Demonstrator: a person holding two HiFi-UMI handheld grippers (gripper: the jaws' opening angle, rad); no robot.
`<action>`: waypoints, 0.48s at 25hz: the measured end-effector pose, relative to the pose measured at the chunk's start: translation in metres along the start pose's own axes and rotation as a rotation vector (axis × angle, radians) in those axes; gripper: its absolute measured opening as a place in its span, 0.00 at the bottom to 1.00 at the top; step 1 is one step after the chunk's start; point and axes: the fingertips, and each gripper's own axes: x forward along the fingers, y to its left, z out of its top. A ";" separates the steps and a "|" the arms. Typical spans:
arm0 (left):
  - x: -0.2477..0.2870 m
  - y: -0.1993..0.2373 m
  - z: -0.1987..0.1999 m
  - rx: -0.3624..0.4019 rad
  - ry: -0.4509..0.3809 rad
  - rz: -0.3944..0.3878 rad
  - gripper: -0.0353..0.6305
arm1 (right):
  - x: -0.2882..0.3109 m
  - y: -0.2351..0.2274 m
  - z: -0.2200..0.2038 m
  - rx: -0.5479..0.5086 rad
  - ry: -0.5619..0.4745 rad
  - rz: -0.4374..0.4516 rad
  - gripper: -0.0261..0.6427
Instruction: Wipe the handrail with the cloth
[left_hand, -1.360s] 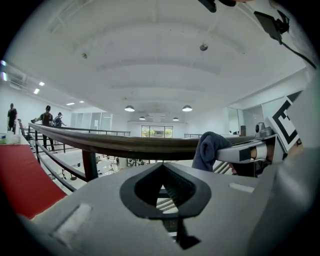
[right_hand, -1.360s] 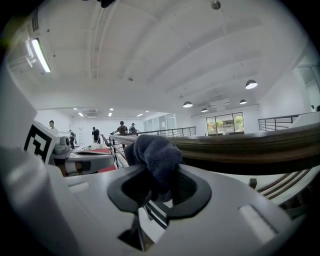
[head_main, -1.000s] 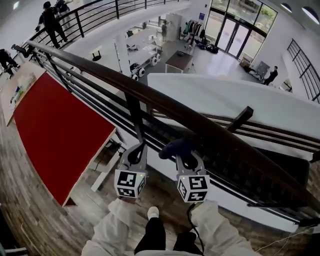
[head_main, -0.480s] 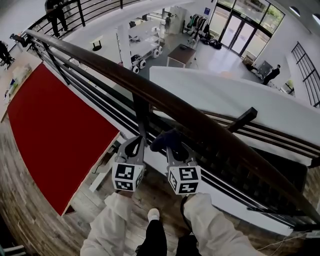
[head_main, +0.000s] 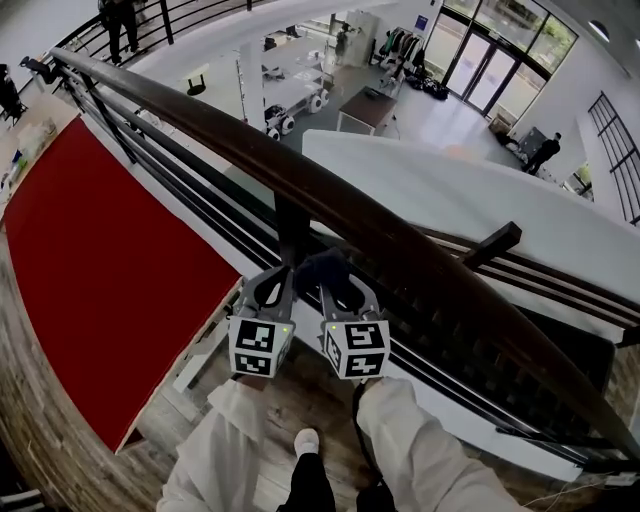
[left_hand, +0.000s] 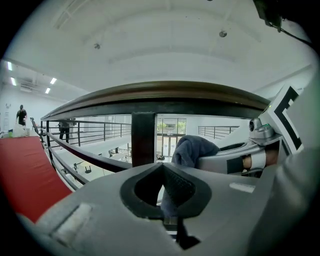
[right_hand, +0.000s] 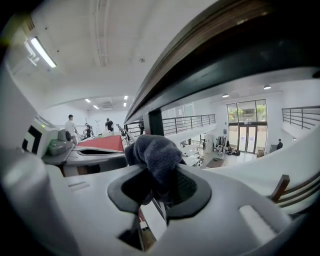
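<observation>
right claw (head_main: 327, 276) has slid its cloth (head_main: 319, 263) leftward below the handrail (head_main: 400, 238).

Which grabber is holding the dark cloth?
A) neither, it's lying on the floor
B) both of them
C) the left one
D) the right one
D: the cloth is bunched between the jaws of the right gripper, while the left gripper has its jaws together on nothing.
</observation>
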 end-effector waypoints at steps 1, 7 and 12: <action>0.000 -0.007 -0.001 0.002 0.001 0.003 0.05 | -0.004 -0.002 -0.002 -0.001 -0.001 0.006 0.18; 0.019 0.018 -0.012 -0.002 -0.001 0.022 0.05 | 0.044 0.006 -0.004 -0.010 -0.002 0.022 0.18; 0.034 0.054 -0.029 0.000 -0.001 0.022 0.05 | 0.093 0.011 -0.009 -0.010 -0.004 0.003 0.18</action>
